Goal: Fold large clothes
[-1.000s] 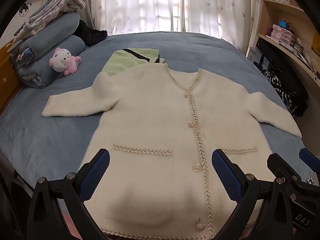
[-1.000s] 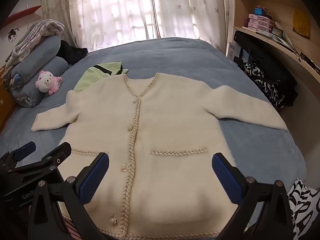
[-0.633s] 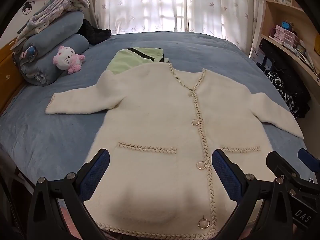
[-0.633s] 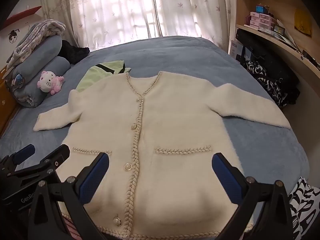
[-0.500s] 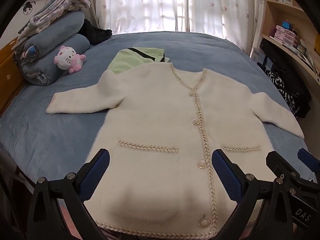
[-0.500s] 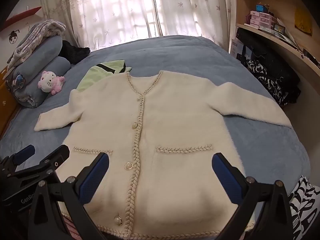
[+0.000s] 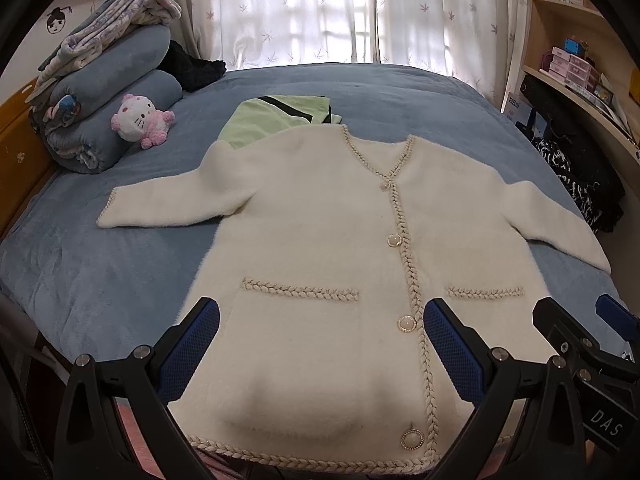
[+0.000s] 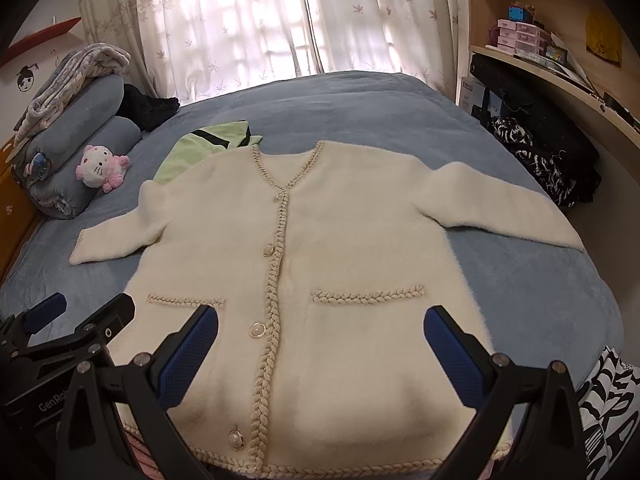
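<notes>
Across the wide blue plush bed (image 7: 360,88), a fluffy cream button-front cardigan (image 7: 320,260) is lying flat, sleeves outspread, its hem reaching the near edge. Above that hem, the left gripper (image 7: 320,344) and right gripper (image 8: 320,344) are hovering, both spread wide, gripping nothing.

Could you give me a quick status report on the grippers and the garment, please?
Left gripper and right gripper open, empty. Cream cardigan flat, buttoned, unfolded. Green garment tucked under its shoulder.

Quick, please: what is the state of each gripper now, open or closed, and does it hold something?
Left gripper: open, holding nothing, above the white cardigan.
Right gripper: open, holding nothing, above the same cardigan.
</notes>
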Demonstrator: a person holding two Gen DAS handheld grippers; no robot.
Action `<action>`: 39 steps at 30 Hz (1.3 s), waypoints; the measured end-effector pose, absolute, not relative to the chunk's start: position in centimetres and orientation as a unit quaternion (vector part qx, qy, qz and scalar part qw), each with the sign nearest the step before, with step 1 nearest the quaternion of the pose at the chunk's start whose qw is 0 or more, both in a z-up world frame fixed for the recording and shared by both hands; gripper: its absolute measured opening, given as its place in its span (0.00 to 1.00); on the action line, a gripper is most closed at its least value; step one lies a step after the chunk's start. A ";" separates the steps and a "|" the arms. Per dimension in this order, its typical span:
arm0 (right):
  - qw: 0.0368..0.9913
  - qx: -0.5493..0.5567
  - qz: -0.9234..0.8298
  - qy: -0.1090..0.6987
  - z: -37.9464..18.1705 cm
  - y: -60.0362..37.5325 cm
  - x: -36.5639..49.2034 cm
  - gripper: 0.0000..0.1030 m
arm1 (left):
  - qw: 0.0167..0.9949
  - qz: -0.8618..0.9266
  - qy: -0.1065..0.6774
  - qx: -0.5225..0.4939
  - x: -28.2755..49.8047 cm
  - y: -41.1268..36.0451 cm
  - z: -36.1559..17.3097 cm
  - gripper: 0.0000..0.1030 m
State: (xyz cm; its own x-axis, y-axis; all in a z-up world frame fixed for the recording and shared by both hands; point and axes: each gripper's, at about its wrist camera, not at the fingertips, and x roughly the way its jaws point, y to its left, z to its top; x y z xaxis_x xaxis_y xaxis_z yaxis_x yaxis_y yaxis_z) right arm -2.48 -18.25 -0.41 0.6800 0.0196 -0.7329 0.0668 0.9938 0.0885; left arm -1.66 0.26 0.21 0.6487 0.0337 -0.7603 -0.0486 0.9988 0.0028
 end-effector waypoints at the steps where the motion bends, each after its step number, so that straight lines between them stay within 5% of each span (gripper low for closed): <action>1: 0.916 0.054 -0.013 0.398 -0.4 -18.3 -2.6 1.00 | 0.908 0.022 0.418 -0.009 -1.7 0.2 0.2 0.98; 39: 0.909 0.081 -0.013 0.408 -1.1 -18.8 -3.4 1.00 | 0.908 0.010 0.418 0.015 -2.5 0.0 -0.2 0.96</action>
State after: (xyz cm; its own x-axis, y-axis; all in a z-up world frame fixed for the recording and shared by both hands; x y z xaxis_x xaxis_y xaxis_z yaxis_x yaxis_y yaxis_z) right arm -3.43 -18.82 -1.12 0.6663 0.0426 -0.7444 0.0898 0.9865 0.1368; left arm -2.54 0.02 -0.23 0.6502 0.0308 -0.7592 -0.0054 0.9993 0.0359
